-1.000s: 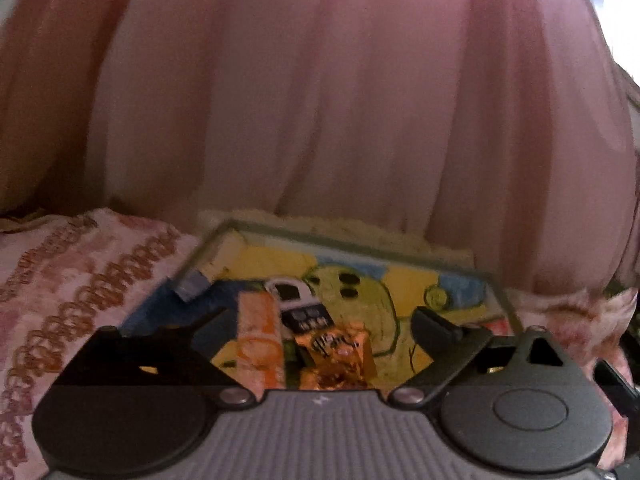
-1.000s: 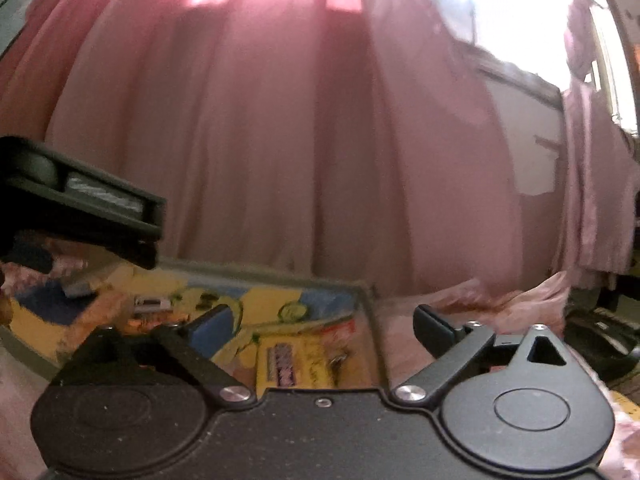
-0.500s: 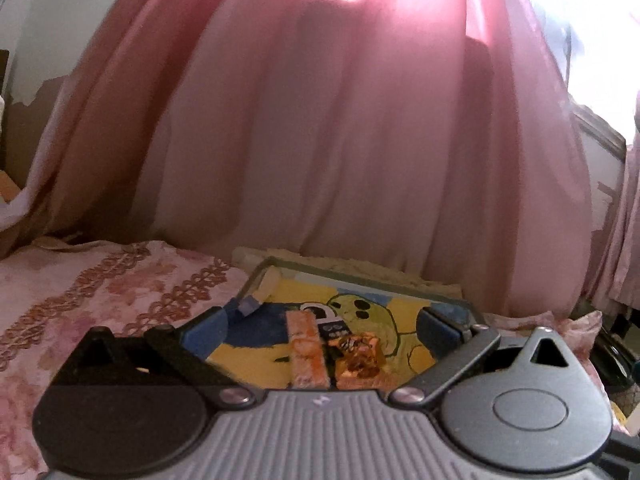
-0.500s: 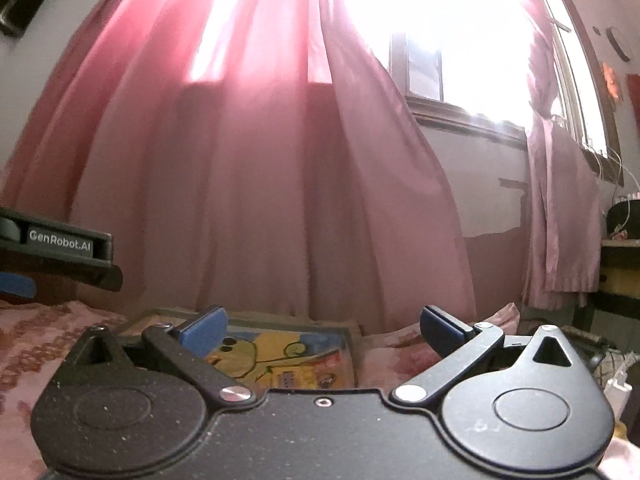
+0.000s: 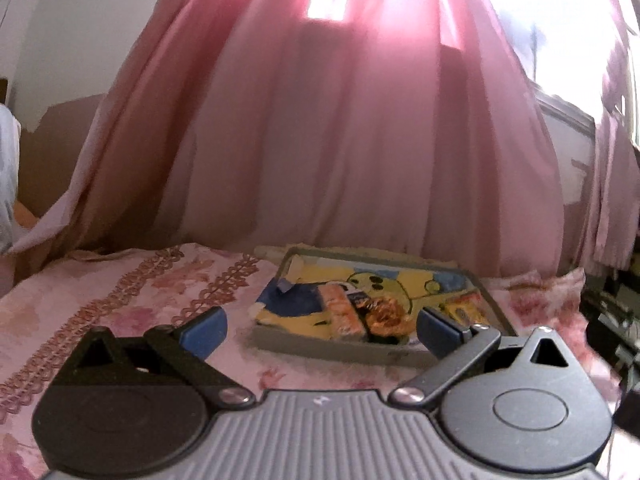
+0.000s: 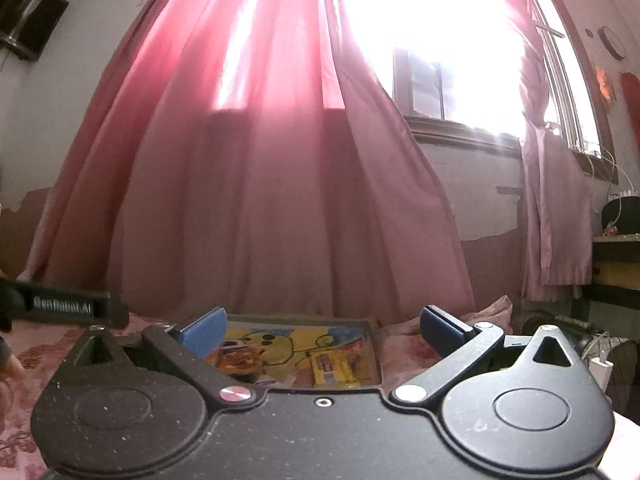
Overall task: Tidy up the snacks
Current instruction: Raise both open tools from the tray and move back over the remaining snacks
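Now both hand-held grippers (image 5: 320,326) (image 6: 322,330) agape, snacks (image 5: 362,314) in tray (image 5: 332,350)

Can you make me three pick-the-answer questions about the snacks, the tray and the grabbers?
1. Where are the snacks?
A in the tray
B on the floor
C on a chair

2. What colour are the fingertips on the grabbers?
A red
B blue
C green

3. How is the left gripper?
A shut on a snack
B open, holding nothing
C shut, empty

Answers:
1 A, the orange snack packet lies inside its rim.
2 B, both pads show blue.
3 B, its jaws stand wide apart.
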A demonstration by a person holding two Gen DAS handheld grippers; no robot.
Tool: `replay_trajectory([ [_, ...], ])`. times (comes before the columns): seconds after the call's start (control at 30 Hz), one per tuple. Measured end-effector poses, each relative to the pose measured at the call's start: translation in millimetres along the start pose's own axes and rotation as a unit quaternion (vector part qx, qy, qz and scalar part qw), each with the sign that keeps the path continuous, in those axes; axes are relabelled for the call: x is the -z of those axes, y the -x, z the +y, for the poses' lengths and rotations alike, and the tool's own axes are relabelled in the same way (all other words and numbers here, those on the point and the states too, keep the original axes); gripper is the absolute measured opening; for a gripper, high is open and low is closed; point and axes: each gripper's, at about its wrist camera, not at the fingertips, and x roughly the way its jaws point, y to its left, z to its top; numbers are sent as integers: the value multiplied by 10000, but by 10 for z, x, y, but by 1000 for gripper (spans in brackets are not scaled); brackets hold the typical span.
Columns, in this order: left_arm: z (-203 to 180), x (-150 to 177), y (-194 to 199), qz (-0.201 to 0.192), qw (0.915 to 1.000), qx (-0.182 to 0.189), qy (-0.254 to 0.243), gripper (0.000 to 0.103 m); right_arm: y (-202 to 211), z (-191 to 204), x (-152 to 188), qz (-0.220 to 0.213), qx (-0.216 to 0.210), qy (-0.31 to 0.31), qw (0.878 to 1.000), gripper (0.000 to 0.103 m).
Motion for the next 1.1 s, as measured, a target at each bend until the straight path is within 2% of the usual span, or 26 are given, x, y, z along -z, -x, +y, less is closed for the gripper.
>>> replay_trajectory([
  [0.17, 127, 158, 203, 140, 9997, 52, -178, 103, 215, 70, 43, 146, 14, 78, 9999, 102],
  [0.5, 344, 579, 394, 737, 9955, 117, -584, 103, 417, 197, 253, 1039, -136, 198, 9943, 102],
  [0.83, 356, 917, 380, 1333, 9854, 357, -997, 103, 288, 373, 462, 1997, -352, 520, 9779, 102],
  [1.1, 355, 1055, 246, 1852, 9744, 669, -1087, 103, 136, 416, 577, 2641, -345, 648, 9617, 102],
])
